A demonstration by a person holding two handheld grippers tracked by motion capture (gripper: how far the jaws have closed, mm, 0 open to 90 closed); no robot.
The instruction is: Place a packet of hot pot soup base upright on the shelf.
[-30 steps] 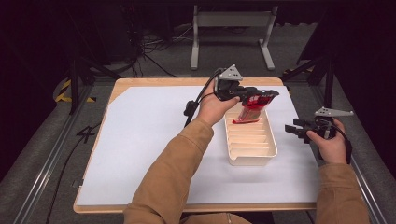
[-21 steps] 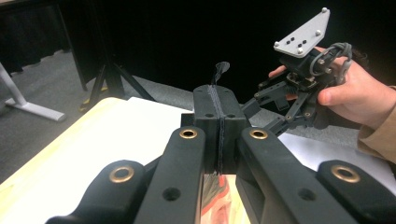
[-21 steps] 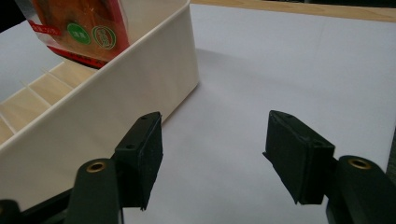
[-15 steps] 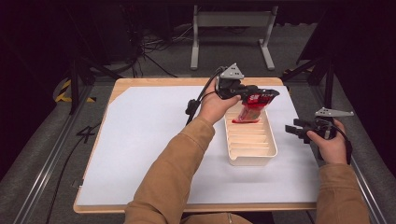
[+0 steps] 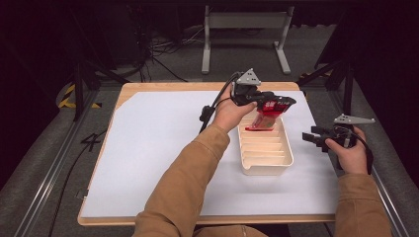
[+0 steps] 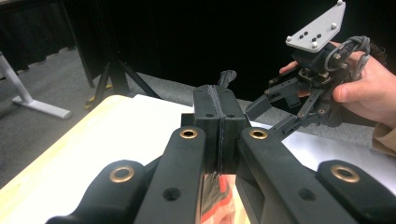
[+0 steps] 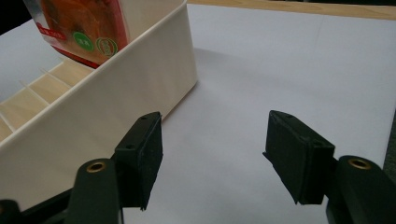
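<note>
Red and glossy, the packet (image 5: 263,121) hangs by its top edge from the left tool (image 5: 282,104), whose jaws are pressed tight together on it. It is tilted, its lower edge down inside the far end of the cream tray (image 5: 283,159), over the first of the slatted compartments. In the left gripper view the jaws meet in a thin seam with the red packet (image 6: 217,199) squeezed out beneath them. In the right gripper view the packet (image 7: 79,28) shows a printed front with two small round green marks, leaning above the tray's wall (image 7: 116,93).

The right tool (image 5: 310,138) is held just beside the tray's right side, clear of it, above the white sheet (image 5: 158,148) that covers the wooden counter (image 5: 129,92). Its jaws stand wide apart with nothing between them (only bare white sheet (image 7: 280,60) shows in the gap), and it points toward the tray. From the left gripper view the right tool (image 6: 268,109) appears farther off, jaws spread, gripped by the person's right hand (image 6: 369,93). The left hand (image 5: 228,112) reaches forward over the counter, its tan sleeve (image 5: 188,182) crossing the sheet
</note>
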